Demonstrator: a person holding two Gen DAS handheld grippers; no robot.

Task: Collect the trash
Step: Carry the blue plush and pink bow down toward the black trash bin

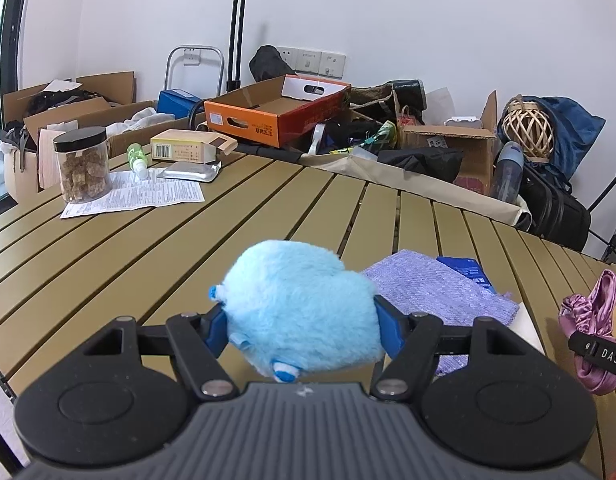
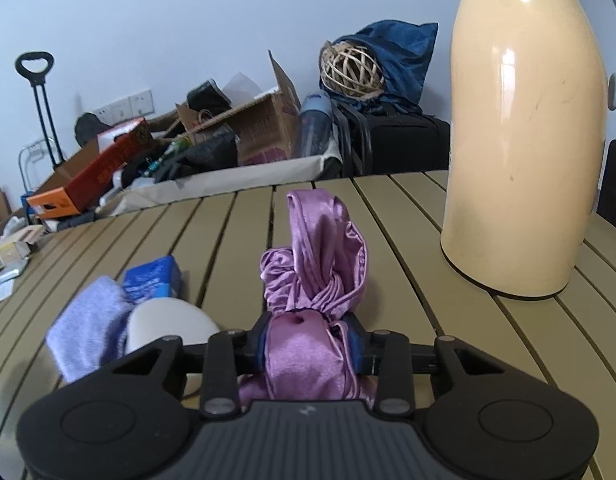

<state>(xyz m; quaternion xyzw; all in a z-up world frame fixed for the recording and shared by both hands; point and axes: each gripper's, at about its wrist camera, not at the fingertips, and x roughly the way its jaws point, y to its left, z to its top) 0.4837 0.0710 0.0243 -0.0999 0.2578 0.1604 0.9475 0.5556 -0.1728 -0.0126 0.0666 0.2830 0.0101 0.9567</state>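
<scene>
My left gripper [image 1: 301, 330] is shut on a fluffy light-blue plush toy [image 1: 299, 304] and holds it just above the slatted table [image 1: 155, 248]. My right gripper [image 2: 310, 342] is shut on a knotted purple satin cloth [image 2: 320, 264], which also shows at the right edge of the left wrist view [image 1: 588, 320]. A lilac knitted cloth [image 1: 440, 292] lies on the table with a blue packet [image 1: 468, 270] on it; both show in the right wrist view, the cloth [image 2: 87, 324] and the packet [image 2: 151, 276], next to a pale rounded object [image 2: 167, 324].
A cream thermos jug [image 2: 524, 132] stands at the right. At the far left of the table are a jar of brown cubes [image 1: 81, 164], a printed sheet [image 1: 139, 194], a small green bottle [image 1: 136, 158], a foil pack [image 1: 189, 172] and a carton [image 1: 187, 146]. Boxes and bags crowd behind the table.
</scene>
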